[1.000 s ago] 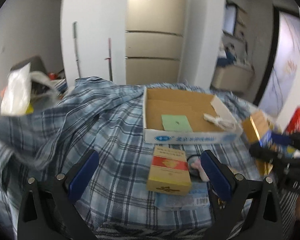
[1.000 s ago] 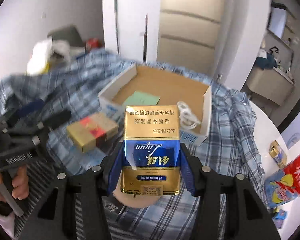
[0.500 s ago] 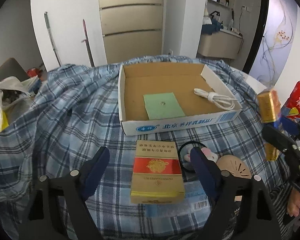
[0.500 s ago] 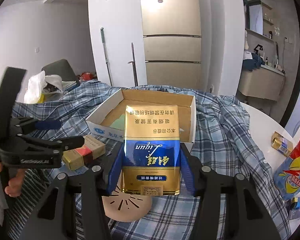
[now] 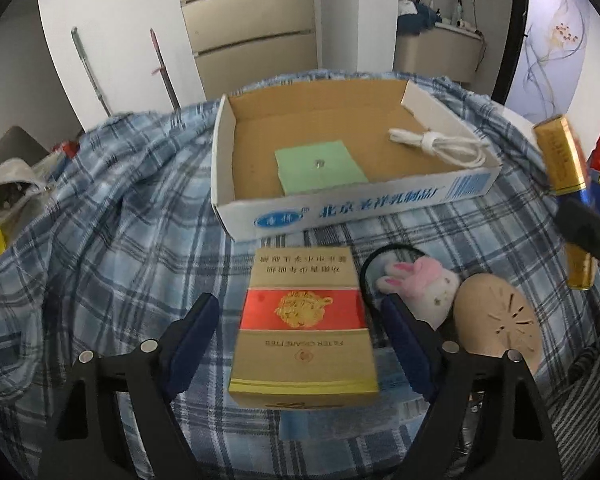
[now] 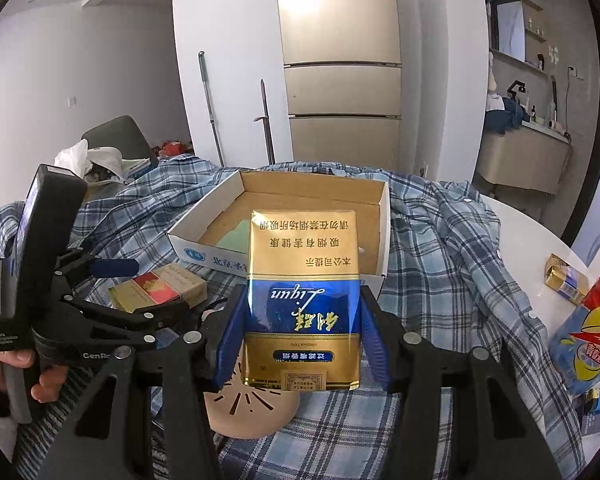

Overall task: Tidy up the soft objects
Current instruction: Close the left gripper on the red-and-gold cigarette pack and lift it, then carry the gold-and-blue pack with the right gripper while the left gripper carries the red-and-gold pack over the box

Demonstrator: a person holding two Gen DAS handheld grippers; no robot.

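A gold-and-red carton (image 5: 304, 332) lies flat on the plaid shirt (image 5: 100, 260). My left gripper (image 5: 300, 302) straddles it, open, with a small gap between each blue pad and the carton's sides. My right gripper (image 6: 303, 296) is shut on a gold-and-blue carton (image 6: 304, 300), held upright above the cloth; the same carton (image 5: 564, 176) shows at the right of the left wrist view. Beside the left gripper lie a pink-and-white plush rabbit (image 5: 424, 284), a black hair tie (image 5: 380, 256) and a beige perforated pad (image 5: 496, 316).
A shallow cardboard box (image 5: 340, 208) sits just beyond, holding a green note (image 5: 320, 164) and a coiled white cable (image 5: 440, 144). Snack bags (image 6: 580, 340) and a small gold pack (image 6: 564, 280) lie on the white table (image 6: 520, 232) at the right. A person's hand (image 6: 40, 376) holds the left gripper.
My left gripper has dropped toward the gold-and-red carton and its jaws have narrowed around it. The right gripper keeps its hold on the gold-and-blue carton and has tilted a little.
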